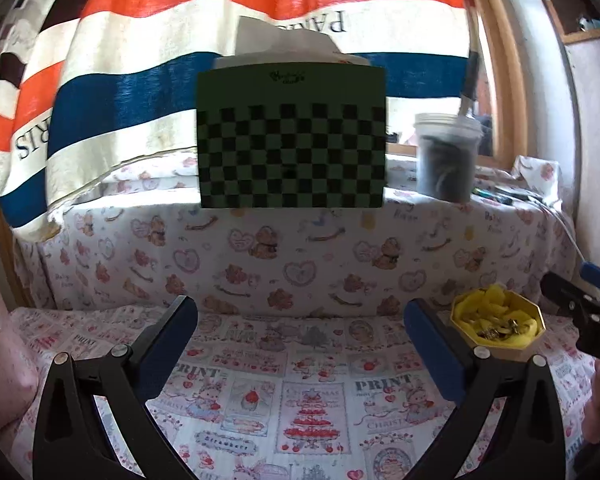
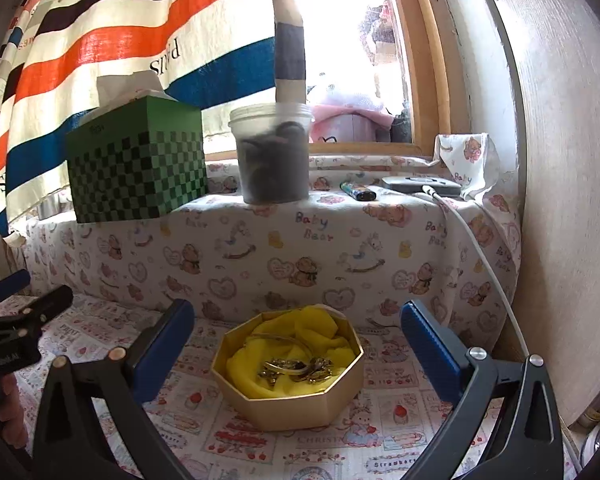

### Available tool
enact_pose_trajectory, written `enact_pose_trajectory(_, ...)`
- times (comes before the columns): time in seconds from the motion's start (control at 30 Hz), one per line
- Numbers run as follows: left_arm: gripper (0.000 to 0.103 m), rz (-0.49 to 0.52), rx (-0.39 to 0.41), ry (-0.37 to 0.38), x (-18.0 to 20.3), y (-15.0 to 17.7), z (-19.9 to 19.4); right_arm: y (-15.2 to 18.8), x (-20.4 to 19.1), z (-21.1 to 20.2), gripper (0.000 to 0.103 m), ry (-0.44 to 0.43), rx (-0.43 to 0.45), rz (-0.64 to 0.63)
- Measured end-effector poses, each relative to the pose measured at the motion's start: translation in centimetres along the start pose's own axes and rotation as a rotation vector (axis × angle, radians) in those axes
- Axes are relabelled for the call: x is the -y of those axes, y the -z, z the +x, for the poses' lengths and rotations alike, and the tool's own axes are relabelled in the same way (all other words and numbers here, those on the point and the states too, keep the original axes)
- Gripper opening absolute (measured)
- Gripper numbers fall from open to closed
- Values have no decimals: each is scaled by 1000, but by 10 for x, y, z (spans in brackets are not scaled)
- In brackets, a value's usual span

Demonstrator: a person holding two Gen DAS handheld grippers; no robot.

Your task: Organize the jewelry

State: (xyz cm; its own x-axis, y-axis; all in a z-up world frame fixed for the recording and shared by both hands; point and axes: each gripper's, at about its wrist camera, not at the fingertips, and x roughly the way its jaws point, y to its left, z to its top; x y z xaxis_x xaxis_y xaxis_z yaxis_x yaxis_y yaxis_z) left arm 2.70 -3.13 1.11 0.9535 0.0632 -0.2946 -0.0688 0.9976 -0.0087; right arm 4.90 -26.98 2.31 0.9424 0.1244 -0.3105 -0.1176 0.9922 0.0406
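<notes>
With both your right claw (image 2: 296,344) and left claw (image 1: 300,332) spread wide and empty, the tangled gold jewelry (image 2: 298,368) in the octagonal box (image 2: 292,408) risked snagging the yellow cloth (image 2: 260,364) and dragging it out.

Left claw (image 1: 300,344), right claw (image 2: 296,344): both agape.

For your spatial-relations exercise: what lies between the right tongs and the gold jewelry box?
Nothing but bare printed cloth. In the right wrist view, the right tongs stand open, and the gold octagonal box sits on the cloth in front of them, untouched.
</notes>
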Motion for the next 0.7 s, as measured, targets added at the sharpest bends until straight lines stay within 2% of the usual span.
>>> enact_pose_trajectory(0.47,103,2,29,-9,1,-1,-6,0,-3,-4,103,10,13,-26)
enact_pose_trajectory(0.7,103,-4,3,-26,-2,0,0,0,-2,-4,103,11,13,-36)
